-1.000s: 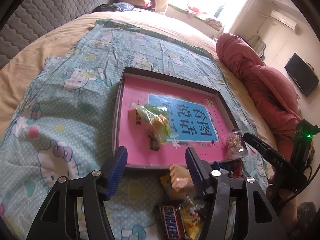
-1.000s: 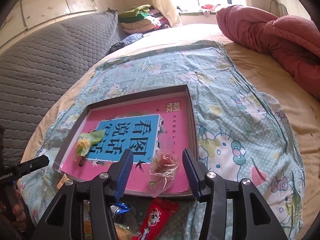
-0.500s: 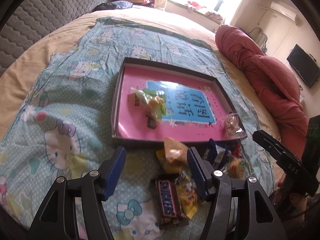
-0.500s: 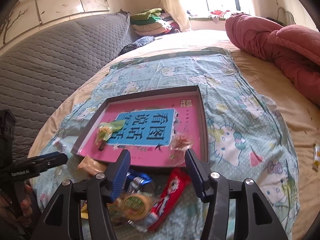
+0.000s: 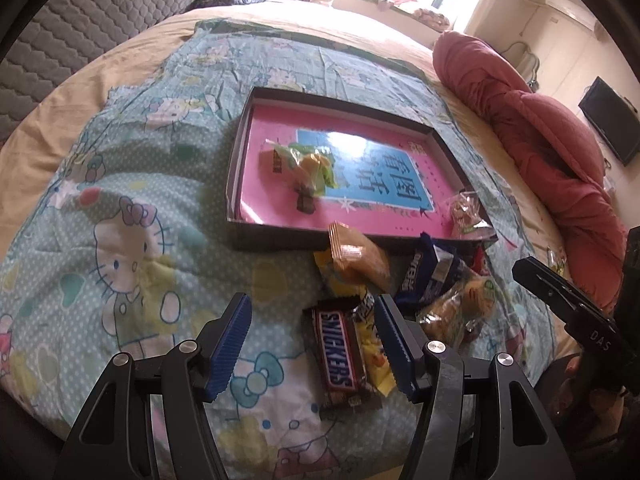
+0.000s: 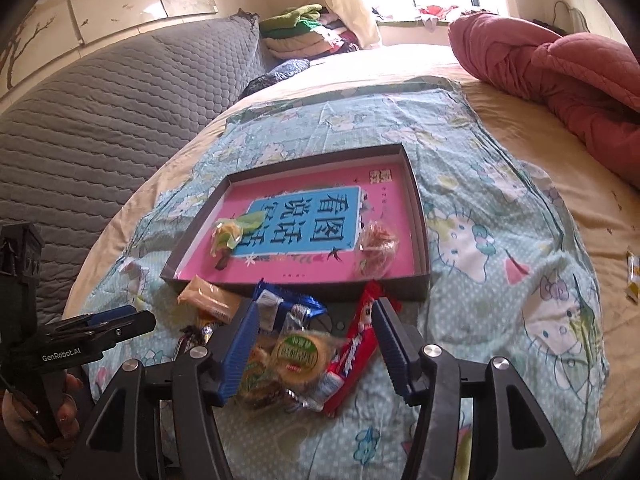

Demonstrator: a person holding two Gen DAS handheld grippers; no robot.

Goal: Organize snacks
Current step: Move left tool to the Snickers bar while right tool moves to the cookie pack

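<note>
A shallow dark box (image 5: 280, 236) (image 6: 372, 290) with a pink and blue liner lies on the bed. In it are a green-yellow wrapped snack (image 5: 308, 164) (image 6: 230, 232) and a clear bag of reddish snacks (image 5: 464, 212) (image 6: 378, 242). A pile of snacks lies in front of the box: a Snickers bar (image 5: 336, 356), an orange packet (image 5: 356, 256) (image 6: 210, 300), a blue packet (image 5: 428, 272) (image 6: 286, 308), a round cake pack (image 6: 304, 354) and a red bar (image 6: 358, 344). My left gripper (image 5: 312, 344) is open above the Snickers. My right gripper (image 6: 316, 344) is open above the cake pack.
A Hello Kitty sheet (image 5: 120, 216) (image 6: 500, 240) covers the bed. A rolled red quilt (image 5: 540, 140) (image 6: 560, 72) lies along the right side. A grey padded headboard (image 6: 100, 120) stands at the left. A small yellow packet (image 6: 634, 276) lies far right.
Both grippers have pulled back from the box toward the bed's near edge, bringing the snack pile into view. The clear bag stays in the box corner. Both remain open.
</note>
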